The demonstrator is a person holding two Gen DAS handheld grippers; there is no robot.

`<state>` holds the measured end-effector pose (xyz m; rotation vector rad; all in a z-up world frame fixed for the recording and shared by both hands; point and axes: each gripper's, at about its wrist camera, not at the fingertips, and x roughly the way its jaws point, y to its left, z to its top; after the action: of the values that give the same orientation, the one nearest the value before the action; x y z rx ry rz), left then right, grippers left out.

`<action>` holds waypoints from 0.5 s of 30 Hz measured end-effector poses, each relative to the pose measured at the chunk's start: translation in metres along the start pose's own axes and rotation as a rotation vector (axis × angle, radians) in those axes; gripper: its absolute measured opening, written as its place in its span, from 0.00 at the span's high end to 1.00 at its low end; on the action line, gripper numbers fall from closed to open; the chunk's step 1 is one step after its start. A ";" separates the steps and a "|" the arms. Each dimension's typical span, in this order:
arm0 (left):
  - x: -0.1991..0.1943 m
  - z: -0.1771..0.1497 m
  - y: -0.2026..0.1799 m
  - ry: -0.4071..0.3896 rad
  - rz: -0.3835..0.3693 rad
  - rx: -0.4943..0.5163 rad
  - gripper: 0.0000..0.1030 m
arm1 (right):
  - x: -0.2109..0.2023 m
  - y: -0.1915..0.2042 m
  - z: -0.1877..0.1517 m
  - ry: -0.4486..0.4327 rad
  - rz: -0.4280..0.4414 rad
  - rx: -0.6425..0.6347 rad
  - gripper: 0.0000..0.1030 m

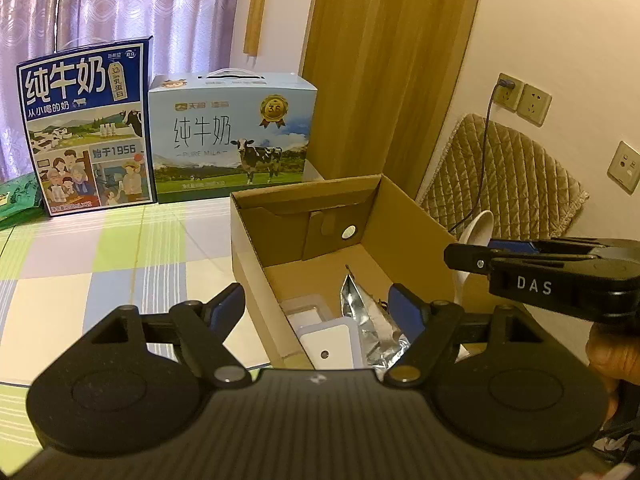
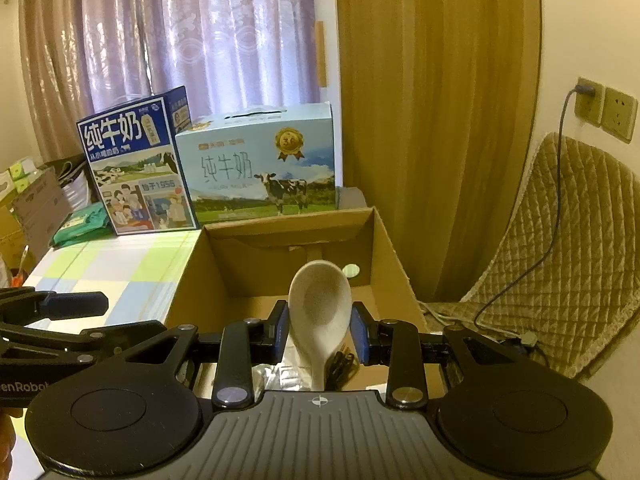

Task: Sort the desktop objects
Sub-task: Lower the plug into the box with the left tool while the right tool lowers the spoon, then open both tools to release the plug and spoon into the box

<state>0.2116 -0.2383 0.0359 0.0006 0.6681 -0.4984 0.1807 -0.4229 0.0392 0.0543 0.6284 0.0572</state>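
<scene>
White spoon [image 2: 320,312] handle hidden behind right hand-held gripper [image 2: 320,334] body.

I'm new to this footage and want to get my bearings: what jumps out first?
A white ceramic spoon clamped in the right hand-held gripper, poised over an open cardboard box. Behind it, two milk cartons stand against the curtain. The left hand-held gripper is open, empty.

Your left gripper [image 1: 318,300] was matte black, with blue pads [image 1: 404,304] inside its fingers, silver rivets [image 1: 228,374] at the link joints and two round discs on a ribbed grey body. Your right gripper [image 2: 320,330] matched it; from the left wrist camera, white "DAS" lettering [image 1: 534,285] showed on its side.
</scene>
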 end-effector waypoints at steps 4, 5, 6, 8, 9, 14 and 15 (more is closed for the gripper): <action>-0.001 0.000 0.001 -0.004 0.002 0.001 0.25 | 0.002 0.003 0.003 -0.009 0.016 -0.014 0.70; -0.002 0.000 0.001 -0.005 0.004 0.001 0.24 | 0.003 0.002 0.004 -0.007 0.013 -0.015 0.55; -0.002 0.000 0.001 -0.006 0.006 0.002 0.23 | 0.003 0.002 0.004 -0.010 0.011 -0.013 0.32; -0.003 0.000 0.002 -0.007 0.007 0.001 0.22 | 0.001 0.002 0.005 -0.027 0.015 -0.005 0.26; -0.004 0.000 0.003 -0.008 0.008 0.000 0.21 | 0.001 0.002 0.005 -0.024 0.011 -0.007 0.26; -0.008 -0.002 0.006 -0.010 0.014 -0.006 0.19 | -0.001 0.004 0.003 -0.010 0.004 -0.014 0.26; -0.009 -0.003 0.006 -0.011 0.016 -0.006 0.18 | -0.002 0.005 0.002 -0.008 0.002 -0.016 0.26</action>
<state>0.2065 -0.2283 0.0385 -0.0028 0.6581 -0.4808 0.1800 -0.4184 0.0423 0.0396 0.6198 0.0642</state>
